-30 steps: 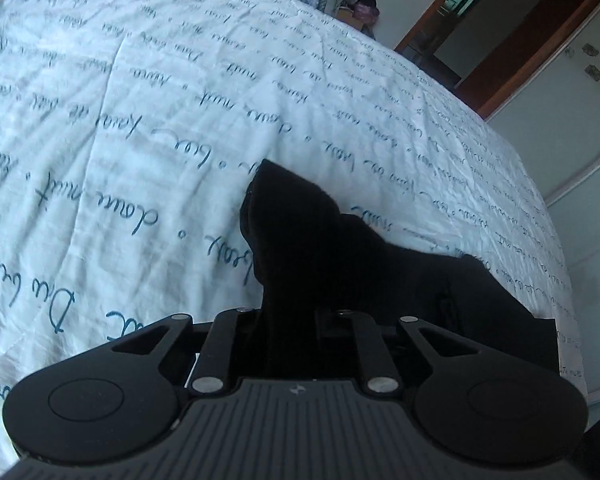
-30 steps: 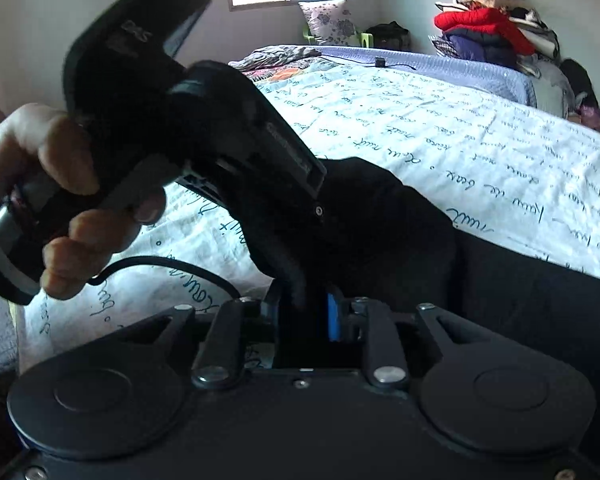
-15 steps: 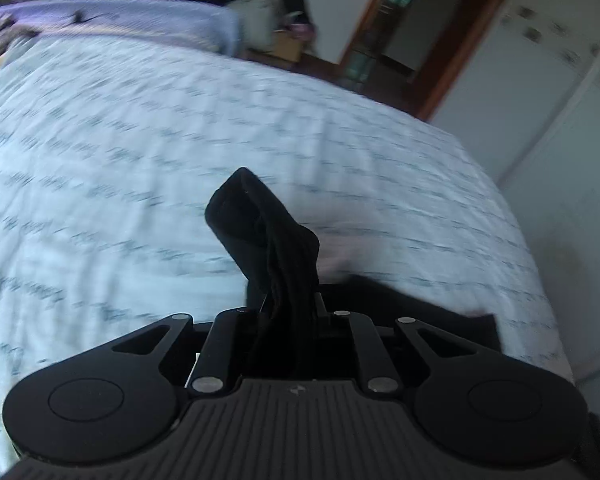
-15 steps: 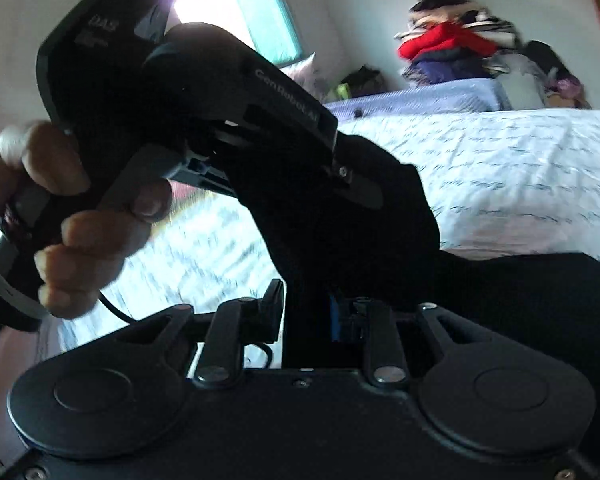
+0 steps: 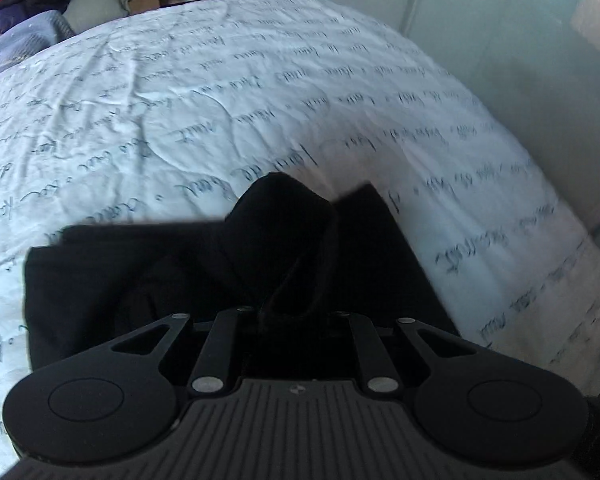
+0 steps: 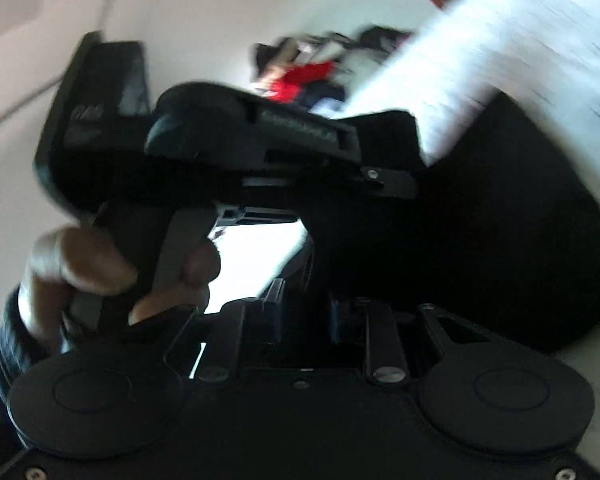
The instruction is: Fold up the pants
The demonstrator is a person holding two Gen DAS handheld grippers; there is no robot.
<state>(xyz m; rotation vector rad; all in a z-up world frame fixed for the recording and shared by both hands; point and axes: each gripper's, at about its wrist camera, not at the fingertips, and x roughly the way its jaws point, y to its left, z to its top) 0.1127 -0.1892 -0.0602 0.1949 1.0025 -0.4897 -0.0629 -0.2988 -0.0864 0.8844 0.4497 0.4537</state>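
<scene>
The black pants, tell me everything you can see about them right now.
The black pants are plain, soft, matte fabric with no visible seams or details. Most of the cloth lies spread on the white bedsheet with blue script, near the bed's edge. One bunched fold rises in a rounded peak from the left tool, which is shut on it. In the blurred right wrist view, dark cloth also sits at the right tool.

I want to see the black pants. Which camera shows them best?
The left wrist view: the black pants lie sharp on the white sheet, edges visible. The right wrist view shows only a blurred dark mass.
</scene>
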